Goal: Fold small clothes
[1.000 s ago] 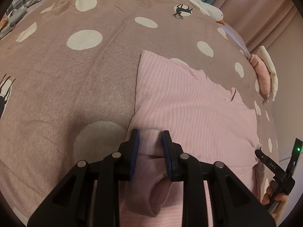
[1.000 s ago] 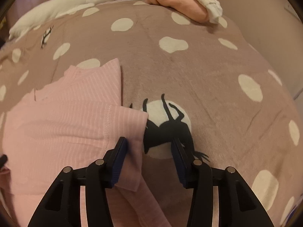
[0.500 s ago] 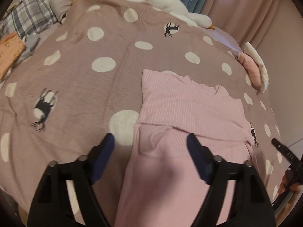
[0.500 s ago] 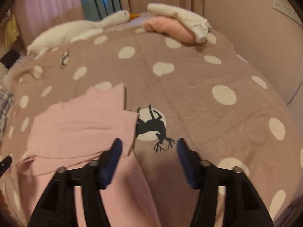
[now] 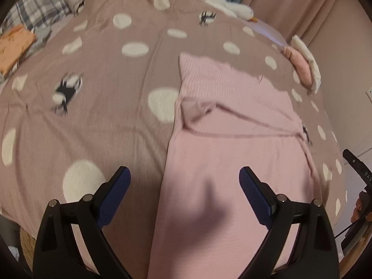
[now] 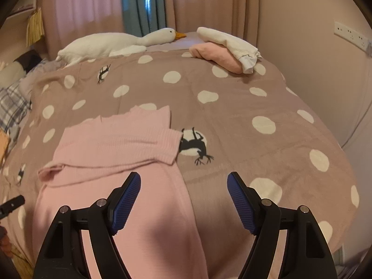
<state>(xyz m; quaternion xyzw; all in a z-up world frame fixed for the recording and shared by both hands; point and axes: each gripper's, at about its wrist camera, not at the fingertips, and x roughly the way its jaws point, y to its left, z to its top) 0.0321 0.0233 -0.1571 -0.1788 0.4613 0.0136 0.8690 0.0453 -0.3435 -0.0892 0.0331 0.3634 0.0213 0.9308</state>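
A: Where is the pink garment (image 5: 232,153) from our fingers (image 5: 118,186)?

B: On the bed (image 5: 104,97), long axis running away from us. Both grippers, left (image 5: 184,181) and right (image 6: 183,186), have just opened, holding nothing; left is more over the garment.

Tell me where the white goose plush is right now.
In the right wrist view the goose plush lies along the bed's far edge, before the curtains, its beak beside the stacked folded clothes on its right.
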